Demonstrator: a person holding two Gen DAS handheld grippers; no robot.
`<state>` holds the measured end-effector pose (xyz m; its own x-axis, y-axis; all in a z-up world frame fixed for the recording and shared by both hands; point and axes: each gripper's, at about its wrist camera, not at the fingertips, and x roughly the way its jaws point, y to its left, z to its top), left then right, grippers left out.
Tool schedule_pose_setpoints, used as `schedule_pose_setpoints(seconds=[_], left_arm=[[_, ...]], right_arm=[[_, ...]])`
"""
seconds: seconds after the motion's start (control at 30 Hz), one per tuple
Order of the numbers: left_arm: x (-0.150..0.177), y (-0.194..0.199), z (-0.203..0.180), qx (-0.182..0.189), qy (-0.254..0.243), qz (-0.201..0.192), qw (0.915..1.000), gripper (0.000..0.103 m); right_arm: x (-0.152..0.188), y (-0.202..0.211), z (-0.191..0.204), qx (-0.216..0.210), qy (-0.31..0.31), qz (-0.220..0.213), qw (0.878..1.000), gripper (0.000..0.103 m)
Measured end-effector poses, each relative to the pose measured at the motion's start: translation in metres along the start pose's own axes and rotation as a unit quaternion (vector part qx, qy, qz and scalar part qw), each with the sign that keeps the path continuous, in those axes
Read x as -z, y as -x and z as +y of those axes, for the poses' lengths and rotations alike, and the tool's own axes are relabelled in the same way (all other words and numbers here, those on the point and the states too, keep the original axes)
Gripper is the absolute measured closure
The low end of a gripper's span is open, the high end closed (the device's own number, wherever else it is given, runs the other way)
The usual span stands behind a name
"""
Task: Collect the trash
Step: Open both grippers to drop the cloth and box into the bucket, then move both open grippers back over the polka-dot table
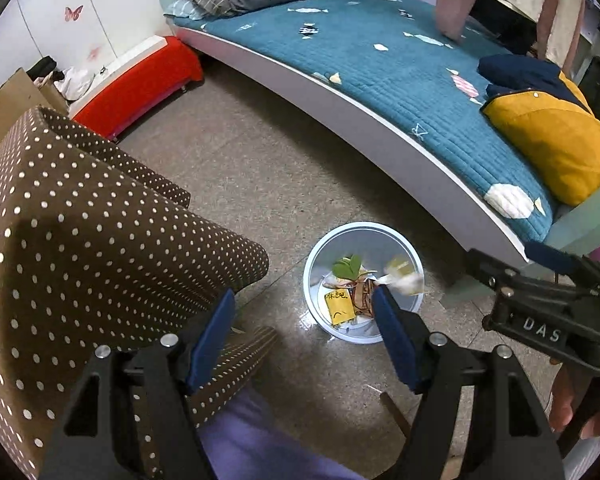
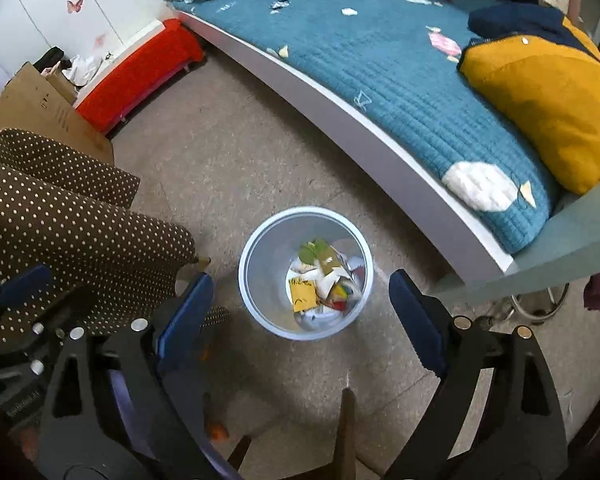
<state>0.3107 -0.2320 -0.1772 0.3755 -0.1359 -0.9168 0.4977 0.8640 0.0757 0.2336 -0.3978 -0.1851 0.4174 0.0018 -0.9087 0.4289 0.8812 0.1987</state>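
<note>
Both grippers hang above the pale blue trash bin point(image 2: 305, 272), which stands on the speckled floor point(image 2: 236, 168) between the polka-dot chair point(image 2: 72, 216) and the long edge of the bed point(image 2: 380, 80). The left gripper point(image 1: 304, 328) has its jaws spread wide with nothing between them; a blurred pale scrap point(image 1: 404, 276) shows just past its right fingertip over the bin's mouth, apparently dropping in, which would explain why the jaws are parted right there. The right gripper point(image 2: 300, 300) also has its jaws spread and empty, framing the bin from above. Inside lie a yellow note point(image 2: 302, 298), green leaves point(image 2: 314, 250) and crumpled wrappers. More scraps, such as a pink wrapper point(image 2: 442, 42), lie on the bed's teal quilt, so collection looks unfinished.
</note>
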Motion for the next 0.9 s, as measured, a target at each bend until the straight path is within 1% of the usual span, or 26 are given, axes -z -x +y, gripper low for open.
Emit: schedule_pose_setpoints(seconds=[0.13, 0.27, 0.67, 0.9], left_arm=[[0.004, 0.001, 0.002, 0.001, 0.001, 0.001, 1.0000, 0.033], [0.006, 0.007, 0.000, 0.004, 0.001, -0.003, 1.0000, 0.033], [0.019, 0.036, -0.002, 0.016, -0.005, -0.026, 0.9995, 0.033], [0.028, 0.061, -0.002, 0.022, -0.009, -0.047, 0.9986, 0.033]], right_arm=[[0.009, -0.002, -0.004, 0.005, -0.004, 0.012, 1.000, 0.015], [0.016, 0.003, -0.006, 0.008, -0.004, 0.013, 1.000, 0.015], [0.030, 0.043, -0.001, 0.011, 0.008, -0.024, 1.000, 0.015], [0.039, 0.075, 0.010, 0.008, 0.017, -0.057, 0.998, 0.015]])
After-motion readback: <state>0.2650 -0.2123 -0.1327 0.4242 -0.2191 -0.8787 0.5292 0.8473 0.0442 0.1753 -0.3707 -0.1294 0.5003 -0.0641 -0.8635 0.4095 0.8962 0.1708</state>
